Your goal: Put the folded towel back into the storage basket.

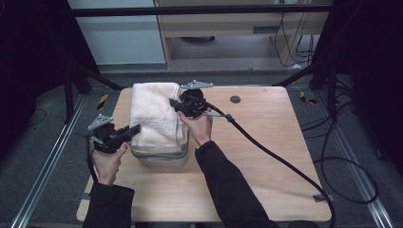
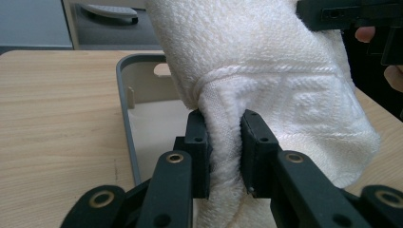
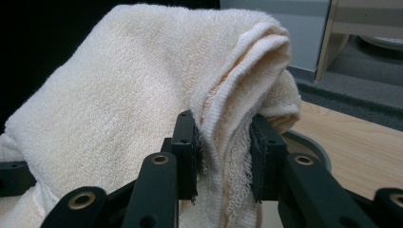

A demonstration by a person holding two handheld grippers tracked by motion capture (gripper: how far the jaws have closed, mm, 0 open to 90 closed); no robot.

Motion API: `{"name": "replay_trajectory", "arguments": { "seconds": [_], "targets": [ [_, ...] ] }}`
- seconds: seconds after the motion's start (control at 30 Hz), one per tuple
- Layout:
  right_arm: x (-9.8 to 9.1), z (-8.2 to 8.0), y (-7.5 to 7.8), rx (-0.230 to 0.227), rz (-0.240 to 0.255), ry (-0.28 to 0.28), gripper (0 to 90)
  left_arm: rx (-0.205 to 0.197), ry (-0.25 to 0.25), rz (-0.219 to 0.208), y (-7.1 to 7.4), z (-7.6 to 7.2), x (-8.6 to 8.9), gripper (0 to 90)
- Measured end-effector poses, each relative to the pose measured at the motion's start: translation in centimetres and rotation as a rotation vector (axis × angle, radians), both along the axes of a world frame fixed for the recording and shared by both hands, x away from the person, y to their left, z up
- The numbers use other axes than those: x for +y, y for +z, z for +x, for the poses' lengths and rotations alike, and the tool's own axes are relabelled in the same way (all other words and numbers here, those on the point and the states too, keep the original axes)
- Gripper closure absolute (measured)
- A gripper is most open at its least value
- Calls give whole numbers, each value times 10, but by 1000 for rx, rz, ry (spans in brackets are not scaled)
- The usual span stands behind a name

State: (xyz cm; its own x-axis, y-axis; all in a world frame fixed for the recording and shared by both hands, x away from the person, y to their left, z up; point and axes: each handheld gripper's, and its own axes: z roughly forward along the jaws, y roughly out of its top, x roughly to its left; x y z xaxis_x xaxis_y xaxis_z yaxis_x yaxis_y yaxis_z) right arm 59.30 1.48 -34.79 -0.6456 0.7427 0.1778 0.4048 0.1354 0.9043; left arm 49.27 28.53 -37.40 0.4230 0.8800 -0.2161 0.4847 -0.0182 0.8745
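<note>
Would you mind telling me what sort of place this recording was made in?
Probably a lab or workshop recording station: a bare wooden table stands inside a black frame on grey carpet, cables trail over the floor, and office-style cabinets stand behind it.

Your left gripper (image 1: 134, 129) sits at the near left, its fingers (image 2: 197, 142) pinched on cloth. Your right gripper (image 1: 174, 103) reaches in farther back, wrist bent leftward, its fingers (image 3: 185, 142) likewise clamped on cloth.
</note>
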Motion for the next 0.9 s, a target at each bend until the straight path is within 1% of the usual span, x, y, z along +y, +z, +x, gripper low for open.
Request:
{"name": "replay_trajectory", "arguments": {
  "seconds": [0.17, 0.27, 0.4, 0.6, 0.83, 0.9],
  "targets": [
    [2, 3, -8, 12, -9, -4, 681, 17, 5, 14, -6, 3, 0, 745],
    [4, 4, -13, 21, -21, -6, 681, 29, 8, 27, -9, 5, 0, 745],
    [6, 5, -19, 30, -37, -10, 681, 42, 9, 34, -13, 7, 0, 745],
    [5, 7, -28, 50, -34, -16, 680, 61, 8, 49, -21, 10, -2, 745],
    [4, 10, -41, 72, -42, -24, 676, 84, 11, 81, -30, 14, -6, 745],
    [5, 11, -45, 78, -57, -28, 676, 88, 14, 95, -32, 15, -8, 744]
  ]
}}
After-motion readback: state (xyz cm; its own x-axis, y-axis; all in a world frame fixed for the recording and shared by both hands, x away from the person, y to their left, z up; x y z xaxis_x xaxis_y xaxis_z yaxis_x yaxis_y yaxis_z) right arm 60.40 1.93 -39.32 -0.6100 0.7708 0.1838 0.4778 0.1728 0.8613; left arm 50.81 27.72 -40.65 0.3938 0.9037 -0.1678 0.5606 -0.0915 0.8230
